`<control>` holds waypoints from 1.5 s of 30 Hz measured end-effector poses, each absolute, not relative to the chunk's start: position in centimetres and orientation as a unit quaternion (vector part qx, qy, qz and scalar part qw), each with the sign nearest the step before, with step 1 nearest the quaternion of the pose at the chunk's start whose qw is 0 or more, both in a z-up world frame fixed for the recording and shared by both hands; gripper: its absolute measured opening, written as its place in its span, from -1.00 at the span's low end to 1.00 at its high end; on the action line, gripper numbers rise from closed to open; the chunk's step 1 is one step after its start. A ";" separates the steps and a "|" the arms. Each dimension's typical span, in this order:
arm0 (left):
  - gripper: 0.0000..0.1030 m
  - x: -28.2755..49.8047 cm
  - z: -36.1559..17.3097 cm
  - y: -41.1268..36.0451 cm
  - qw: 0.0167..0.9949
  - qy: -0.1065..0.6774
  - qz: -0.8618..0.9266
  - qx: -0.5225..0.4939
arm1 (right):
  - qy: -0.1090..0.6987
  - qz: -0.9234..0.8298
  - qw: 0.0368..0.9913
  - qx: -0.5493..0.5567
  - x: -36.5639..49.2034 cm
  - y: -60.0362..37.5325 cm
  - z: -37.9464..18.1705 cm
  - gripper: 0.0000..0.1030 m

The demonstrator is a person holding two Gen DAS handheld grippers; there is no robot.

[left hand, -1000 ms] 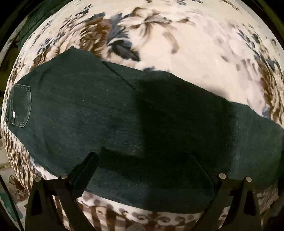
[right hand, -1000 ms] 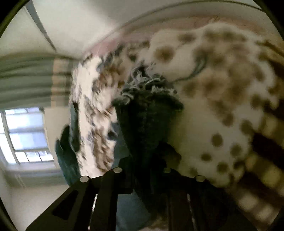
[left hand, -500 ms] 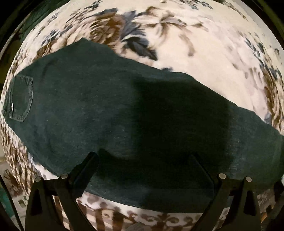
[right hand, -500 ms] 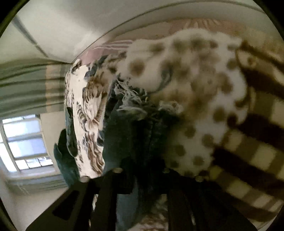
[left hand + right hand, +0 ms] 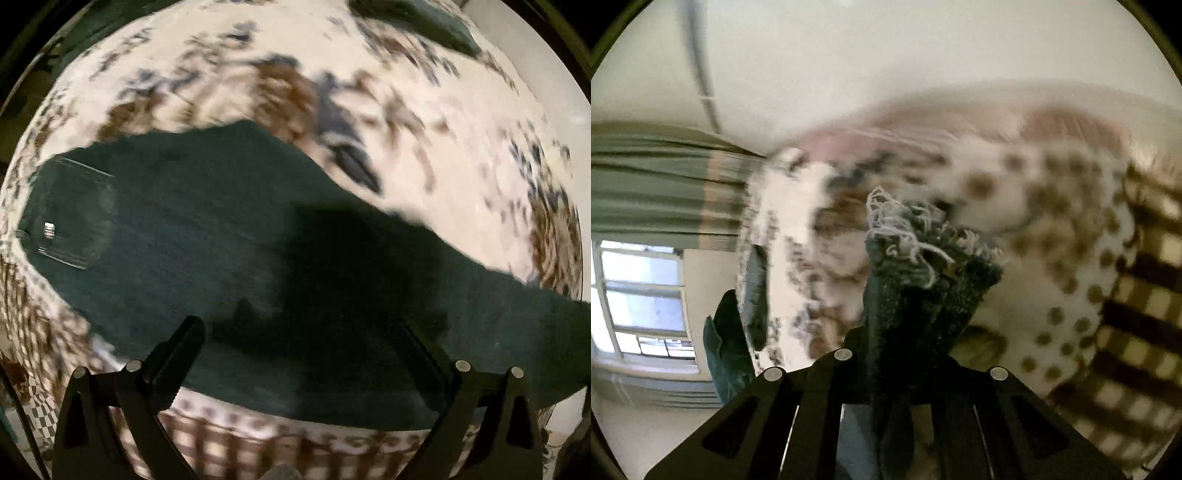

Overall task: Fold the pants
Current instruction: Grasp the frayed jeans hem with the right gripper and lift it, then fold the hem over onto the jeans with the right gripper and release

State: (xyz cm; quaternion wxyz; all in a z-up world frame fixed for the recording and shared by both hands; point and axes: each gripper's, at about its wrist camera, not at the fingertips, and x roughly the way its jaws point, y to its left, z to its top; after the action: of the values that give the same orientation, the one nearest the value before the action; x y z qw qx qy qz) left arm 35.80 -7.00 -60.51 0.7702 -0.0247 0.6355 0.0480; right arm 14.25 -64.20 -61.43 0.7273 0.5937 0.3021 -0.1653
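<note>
Left wrist view: steeply downward, above pants point(image 5: 229, 240) on floral bedspread point(image 5: 424, 122). Right wrist view: obliquely downward, close on frayed hem point(image 5: 916, 251). Shared: pants, bedspread.

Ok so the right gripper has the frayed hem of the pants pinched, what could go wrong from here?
1. The right gripper is shut on only the frayed hem of the dark pants, so that end could slip free as it is carried over.
2. The left gripper is open above the pants and pins nothing, so the whole garment may drag across the floral blanket instead of folding.
</note>
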 end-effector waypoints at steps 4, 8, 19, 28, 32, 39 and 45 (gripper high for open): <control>1.00 35.6 -57.8 -3.0 0.778 0.623 0.057 -0.045 | 0.321 -0.137 0.773 0.530 16.9 -60.0 -56.1 -0.86; 1.00 36.0 -55.7 0.3 0.788 0.608 0.072 -0.062 | 0.365 -0.077 0.815 0.443 20.8 -51.3 -51.1 -0.86; 1.00 34.1 -55.6 12.4 0.782 0.601 0.133 -0.103 | 0.497 0.055 0.847 0.179 27.7 -18.5 -56.4 -0.86; 0.99 34.1 -55.8 15.9 0.778 0.601 0.136 -0.119 | 0.579 0.107 0.808 0.005 26.5 -4.7 -64.1 -0.48; 0.99 35.9 -56.3 13.1 0.768 0.616 0.070 -0.159 | 0.594 0.161 0.779 0.121 25.5 -8.8 -60.9 0.49; 0.83 40.4 -62.6 4.5 0.702 0.693 -0.040 -0.163 | 0.617 -0.002 0.758 0.212 22.6 -23.5 -58.8 0.50; -0.20 40.1 -64.2 -0.9 0.720 0.693 -0.030 0.010 | 0.664 -0.076 0.721 0.185 23.1 -29.3 -63.5 0.50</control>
State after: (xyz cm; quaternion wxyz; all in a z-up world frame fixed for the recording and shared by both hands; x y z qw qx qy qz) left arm 40.11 -0.86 -64.21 0.7199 0.0096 0.6934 -0.0301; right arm 23.09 -29.35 -63.53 0.7208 0.1850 0.6636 -0.0765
